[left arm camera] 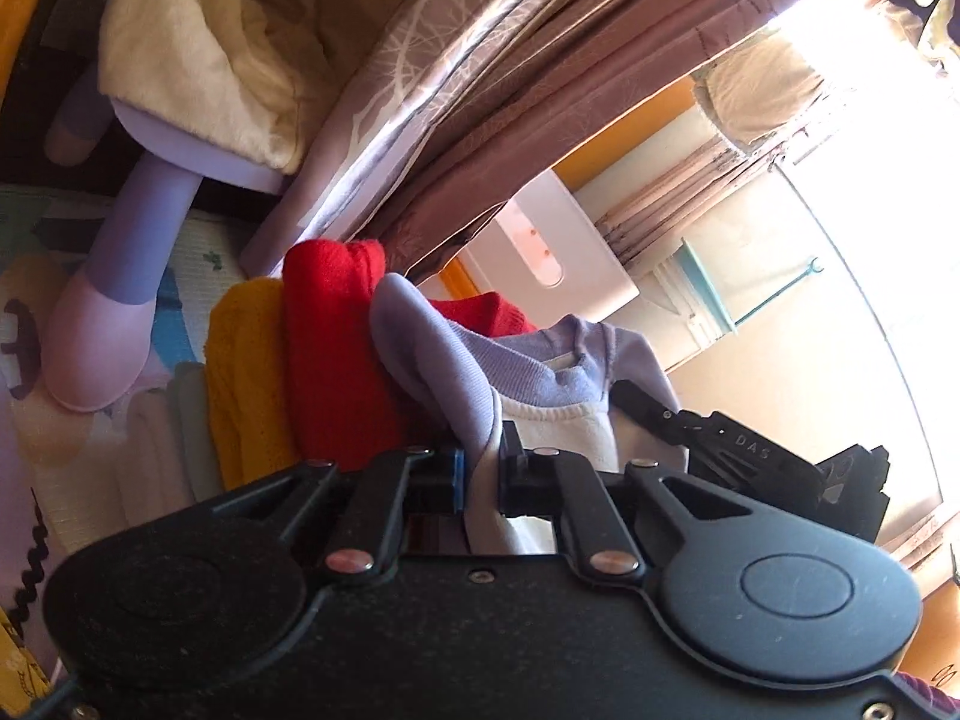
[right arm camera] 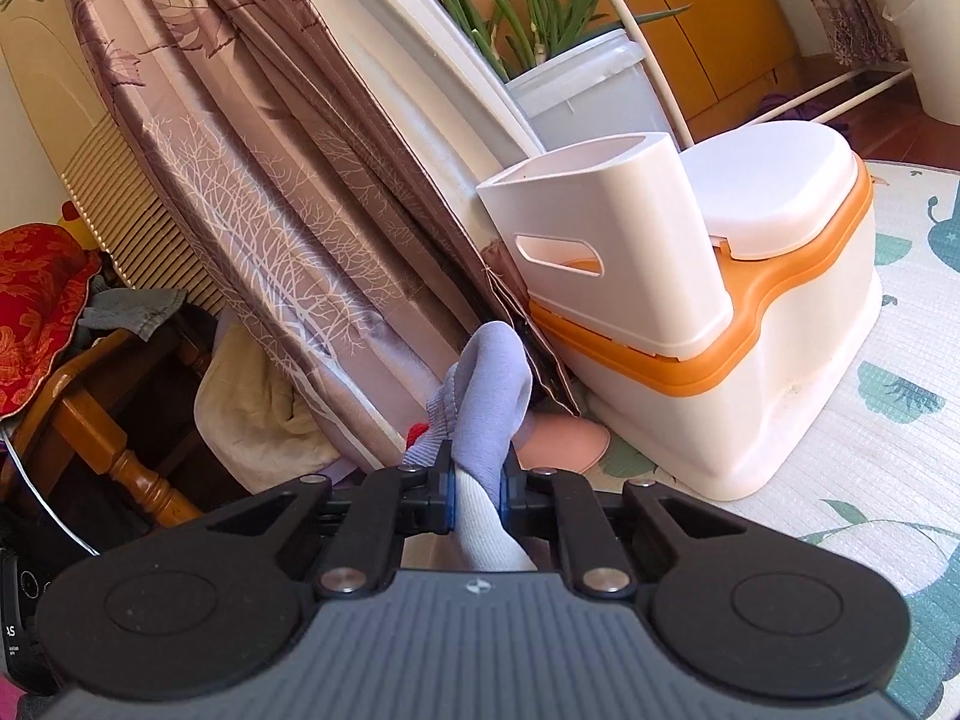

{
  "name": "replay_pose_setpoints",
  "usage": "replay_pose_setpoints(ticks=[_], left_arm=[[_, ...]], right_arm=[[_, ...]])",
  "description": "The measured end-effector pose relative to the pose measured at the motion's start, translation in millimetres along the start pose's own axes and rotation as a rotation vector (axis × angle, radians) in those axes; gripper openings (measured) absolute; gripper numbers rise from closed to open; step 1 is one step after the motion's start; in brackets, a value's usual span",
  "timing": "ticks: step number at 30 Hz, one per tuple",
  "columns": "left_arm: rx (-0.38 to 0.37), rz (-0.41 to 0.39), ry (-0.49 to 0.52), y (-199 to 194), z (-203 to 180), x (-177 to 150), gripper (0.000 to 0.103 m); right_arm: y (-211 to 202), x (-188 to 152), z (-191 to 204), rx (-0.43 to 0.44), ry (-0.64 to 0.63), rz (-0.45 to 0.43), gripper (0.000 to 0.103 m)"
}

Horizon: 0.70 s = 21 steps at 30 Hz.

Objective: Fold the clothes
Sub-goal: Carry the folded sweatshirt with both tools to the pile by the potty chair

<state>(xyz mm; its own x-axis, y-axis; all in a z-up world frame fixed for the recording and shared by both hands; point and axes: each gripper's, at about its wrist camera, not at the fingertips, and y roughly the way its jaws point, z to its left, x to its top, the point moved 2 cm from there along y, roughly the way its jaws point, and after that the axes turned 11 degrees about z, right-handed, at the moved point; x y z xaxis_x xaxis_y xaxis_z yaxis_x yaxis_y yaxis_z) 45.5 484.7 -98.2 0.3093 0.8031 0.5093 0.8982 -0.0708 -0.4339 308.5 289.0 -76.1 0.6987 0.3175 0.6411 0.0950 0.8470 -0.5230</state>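
Left gripper: your left gripper (left arm camera: 480,474) has its fingers pressed together on the lavender-and-white garment (left arm camera: 540,384), pinching a fold of the fabric that runs down between the pads.
Right gripper: your right gripper (right arm camera: 478,477) is clamped on the same kind of cloth, a lavender cuff with a white part below it (right arm camera: 486,420), which rises straight up out of the closed fingers.
Garment, left view: it spreads ahead of your fingertips and to their right, the ribbed lavender neckline lying just beyond them, a lavender fold standing up just above them.
Garment, right view: you see only the bunched end; it stands directly past the fingertips, tilted slightly to the left.
Only in the left view: a red knit (left arm camera: 336,348) and a mustard knit (left arm camera: 246,384) stacked to the left of your fingers, touching the lavender fold; a lilac stool (left arm camera: 150,192) with a cream blanket (left arm camera: 198,60) on it, further left and above; the other black gripper (left arm camera: 750,456) to the right of your fingers, against the garment.
Only in the right view: a white-and-orange child's potty (right arm camera: 720,312) to the right of your fingers, on a patterned play mat (right arm camera: 888,420); a wooden chair (right arm camera: 102,420) with a red cushion (right arm camera: 36,312) far left; a potted plant (right arm camera: 540,12) above.
Both views: the brown tree-print curtain (right arm camera: 270,210) hangs beyond the fingertips, behind the cloth.
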Motion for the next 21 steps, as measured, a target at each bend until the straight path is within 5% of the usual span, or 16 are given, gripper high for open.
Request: replay_pose_setpoints(ticks=[7, 10, 14, 15, 17, 19, 21], left_arm=[[-0.062, -0.208, 0.128, -43.2, -45.5, 8.9, 0.006], [-0.023, -0.251, 0.121, -45.8, -46.7, 16.0, 0.006], [0.056, -0.108, -0.007, -19.2, -8.6, 11.9, 0.017], [0.049, -0.100, -0.034, -20.3, -1.5, 6.5, 0.017], [0.036, -0.084, -0.088, -22.7, 12.7, -4.3, 0.020], [0.034, -0.069, -0.081, -24.4, 13.3, -7.8, 0.031], [0.011, -0.046, -0.086, -20.3, 11.4, -5.4, 0.031]], right_arm=[[-25.2, 12.1, 10.7, 0.068, -0.024, -0.057, 0.013], [-38.5, 29.0, 21.1, 0.125, -0.033, -0.089, 0.013], [-17.8, 48.7, 28.1, 0.086, -0.069, -0.059, 0.018], [-1.9, 45.3, 22.9, 0.026, -0.053, 0.003, 0.027], [25.1, 33.6, 12.9, -0.080, -0.022, 0.115, 0.027], [25.9, 20.2, 9.9, -0.044, -0.029, 0.109, 0.024], [23.7, 12.8, 7.2, -0.021, -0.033, 0.104, 0.024]])
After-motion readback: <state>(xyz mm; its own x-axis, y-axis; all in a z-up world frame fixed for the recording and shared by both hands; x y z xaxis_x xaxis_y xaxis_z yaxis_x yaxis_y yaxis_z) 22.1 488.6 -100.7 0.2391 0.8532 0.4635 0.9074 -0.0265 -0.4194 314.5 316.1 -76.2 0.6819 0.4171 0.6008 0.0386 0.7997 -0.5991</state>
